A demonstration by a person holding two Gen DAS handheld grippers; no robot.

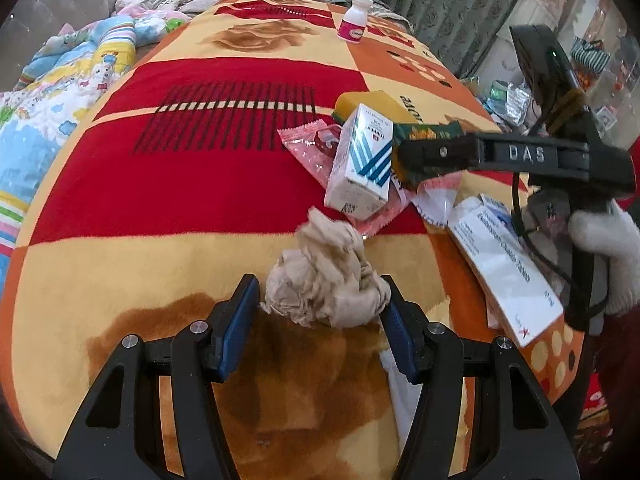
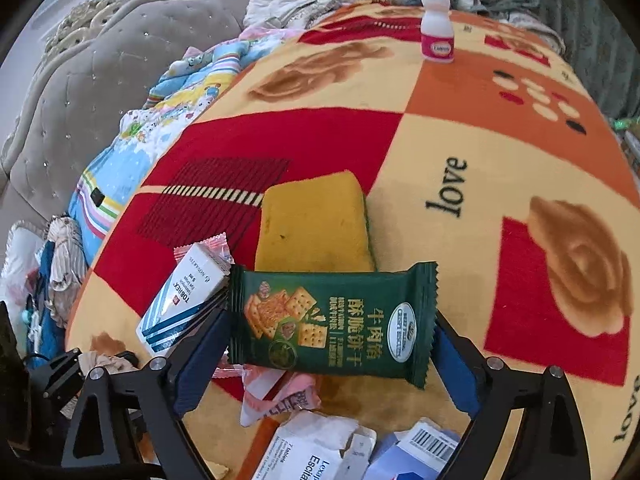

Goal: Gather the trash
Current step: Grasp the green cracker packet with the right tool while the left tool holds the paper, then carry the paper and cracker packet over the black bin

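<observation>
Green cracker wrapper point(image 2: 332, 322) in right tongs point(image 2: 332, 344); left tongs point(image 1: 320, 312) straddle tissue point(image 1: 326, 280) beside "TOBREX" box point(image 1: 360, 164).

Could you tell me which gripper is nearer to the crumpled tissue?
Left. The left gripper straddles the crumpled tissue, which sits between its fingers. The right gripper is farther off, around the green biscuit packet.

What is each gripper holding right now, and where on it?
Left gripper: straddles the crumpled beige tissue, one pad on each side. Right gripper: flanks the green biscuit packet at its short ends; contact unclear.
</observation>
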